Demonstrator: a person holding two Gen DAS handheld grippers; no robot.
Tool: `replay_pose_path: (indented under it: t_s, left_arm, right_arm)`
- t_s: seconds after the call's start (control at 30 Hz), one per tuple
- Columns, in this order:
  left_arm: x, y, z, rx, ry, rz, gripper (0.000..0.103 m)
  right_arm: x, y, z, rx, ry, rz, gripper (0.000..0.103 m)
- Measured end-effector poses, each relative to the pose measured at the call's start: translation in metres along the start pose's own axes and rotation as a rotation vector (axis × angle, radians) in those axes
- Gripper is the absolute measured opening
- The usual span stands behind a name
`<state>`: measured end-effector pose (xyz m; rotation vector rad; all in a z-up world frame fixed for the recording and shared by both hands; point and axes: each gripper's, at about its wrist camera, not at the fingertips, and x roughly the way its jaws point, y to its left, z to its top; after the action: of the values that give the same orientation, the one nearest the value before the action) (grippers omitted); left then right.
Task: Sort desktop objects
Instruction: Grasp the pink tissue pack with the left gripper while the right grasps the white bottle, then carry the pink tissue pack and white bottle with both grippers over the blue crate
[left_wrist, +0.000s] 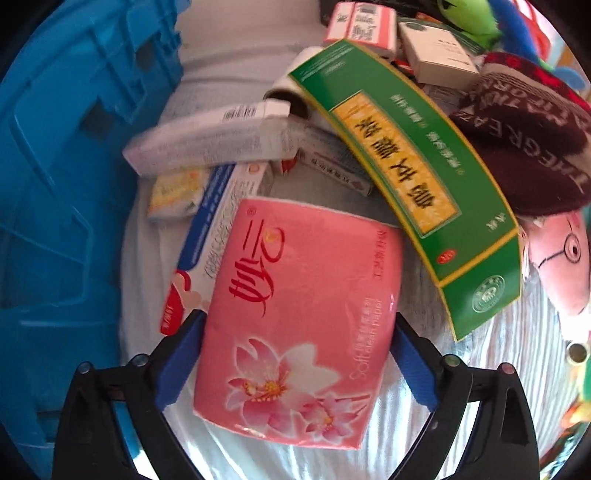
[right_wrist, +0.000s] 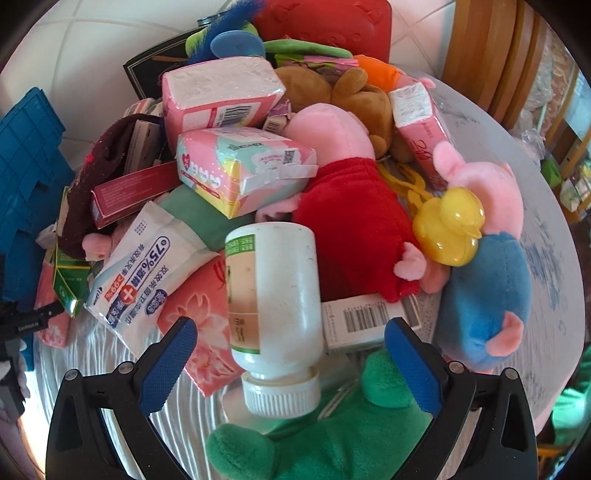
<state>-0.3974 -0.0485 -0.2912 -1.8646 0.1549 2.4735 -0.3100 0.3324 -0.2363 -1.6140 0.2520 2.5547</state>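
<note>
In the left wrist view my left gripper (left_wrist: 299, 354) is shut on a pink tissue pack (left_wrist: 299, 317) with a flower print, its blue pads pressed on both sides. Beyond it lie a long green box (left_wrist: 410, 177), white and blue cartons (left_wrist: 210, 236) and a dark knitted hat (left_wrist: 524, 136). In the right wrist view my right gripper (right_wrist: 288, 365) is open, its fingers on either side of a white pill bottle (right_wrist: 273, 295) that lies cap toward me, not touching it. The left gripper's black body (right_wrist: 26, 325) shows at the left edge.
A blue crate (left_wrist: 62, 177) stands at the left. The pile holds pink tissue packs (right_wrist: 221, 96), a wipes pouch (right_wrist: 144, 273), a red and pink plush (right_wrist: 347, 206), a yellow duck (right_wrist: 450, 225), a blue plush (right_wrist: 484, 306) and a green plush (right_wrist: 332, 443). The round table edge (right_wrist: 554, 236) curves at the right.
</note>
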Motion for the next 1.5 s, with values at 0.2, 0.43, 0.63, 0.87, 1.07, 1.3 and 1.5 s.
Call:
replay_pose_path:
  t_s: [0.2,0.43,0.63,0.87,1.07,1.3,1.5]
  left_arm:
    - [0.009,-0.009,0.002,0.057,0.051,0.047,0.097]
    - [0.006,-0.009,-0.001,0.034,0.039,0.053,0.093]
    - [-0.033,-0.008,-0.019,-0.026,-0.056,0.056,0.093]
    - [-0.120,-0.032,-0.034,-0.050,-0.280,0.050,0.093]
    - [-0.183,-0.055,-0.052,-0.060,-0.446,0.026,0.093]
    - [-0.238,-0.076,-0.071,-0.082,-0.564,0.041,0.093]
    - [-0.271,-0.078,-0.084,-0.082,-0.643,0.060,0.093]
  right_arm:
    - [0.007,0.009,0.007,-0.022,0.007,-0.018,0.088]
    - [0.014,0.012,0.007,-0.035,0.009,-0.009,0.052]
    - [-0.012,0.004,0.003,-0.029,-0.064,0.023,0.052]
    - [-0.059,0.011,0.012,-0.048,-0.180,0.048,0.052]
    - [-0.102,0.027,0.018,-0.100,-0.284,0.068,0.052]
    - [-0.151,0.043,0.012,-0.178,-0.411,0.093,0.052]
    - [-0.185,0.064,0.008,-0.230,-0.480,0.156,0.052]
